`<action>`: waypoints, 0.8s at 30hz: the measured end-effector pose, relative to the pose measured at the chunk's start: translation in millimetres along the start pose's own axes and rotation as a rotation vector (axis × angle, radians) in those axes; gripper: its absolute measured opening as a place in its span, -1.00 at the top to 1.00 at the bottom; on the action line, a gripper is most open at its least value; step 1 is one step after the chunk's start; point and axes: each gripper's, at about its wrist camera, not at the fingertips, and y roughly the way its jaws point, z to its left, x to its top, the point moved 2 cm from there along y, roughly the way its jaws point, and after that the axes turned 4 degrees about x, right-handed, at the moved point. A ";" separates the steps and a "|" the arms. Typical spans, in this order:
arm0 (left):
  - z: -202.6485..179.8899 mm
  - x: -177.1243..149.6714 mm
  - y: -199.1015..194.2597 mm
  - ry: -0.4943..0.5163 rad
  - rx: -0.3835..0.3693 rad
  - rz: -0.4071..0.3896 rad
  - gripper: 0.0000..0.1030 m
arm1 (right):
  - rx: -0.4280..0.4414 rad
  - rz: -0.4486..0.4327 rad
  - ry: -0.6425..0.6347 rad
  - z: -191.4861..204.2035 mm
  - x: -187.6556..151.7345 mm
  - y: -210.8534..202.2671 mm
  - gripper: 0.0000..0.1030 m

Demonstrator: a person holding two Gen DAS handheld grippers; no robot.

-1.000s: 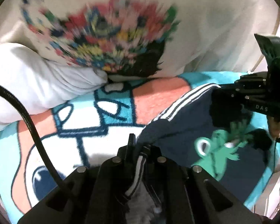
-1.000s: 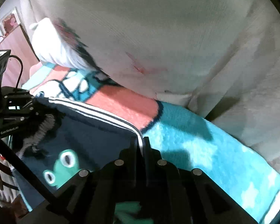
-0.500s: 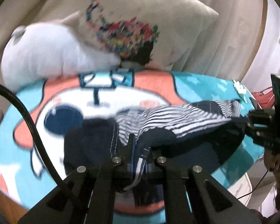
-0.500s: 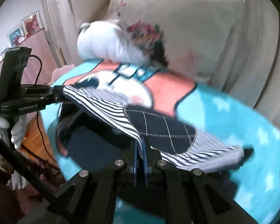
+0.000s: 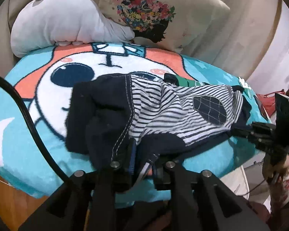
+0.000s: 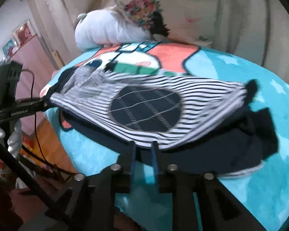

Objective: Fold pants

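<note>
The pants [image 5: 160,113] are navy with a black-and-white striped inner side and a dark quilted knee patch [image 6: 146,113]. They lie folded over on the cartoon blanket [image 5: 38,150], the striped side up. My left gripper [image 5: 142,154] is shut on the near navy edge of the pants. My right gripper [image 6: 143,146] has its jaws a little apart at the striped edge; the cloth lies at the fingertips. Each gripper shows in the other's view: the right at the far right [image 5: 260,132], the left at the far left [image 6: 38,104].
A grey plush pillow [image 5: 63,21] and a beige floral cushion [image 5: 163,13] lie at the back of the blanket, against a curtain. Wooden floor [image 6: 54,150] shows beyond the blanket's left edge. A black cable [image 5: 28,119] runs across the left wrist view.
Both grippers pulled back toward the near edge, carrying the pants' far half over so the striped side faces up. The right gripper's jaws have parted slightly.
</note>
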 end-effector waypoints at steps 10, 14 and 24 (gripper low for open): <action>38.8 14.0 -54.6 -0.080 -0.070 -0.120 0.18 | -0.108 -0.230 0.290 -83.3 6.7 -64.0 -0.13; 36.4 25.1 -47.9 -0.106 -0.065 -0.133 0.16 | -0.077 -0.285 0.452 -118.8 9.9 -68.4 -0.15; 7.3 48.0 -4.7 -0.137 -0.102 -0.109 0.06 | -0.222 -0.204 0.432 -103.8 50.1 -21.1 -0.15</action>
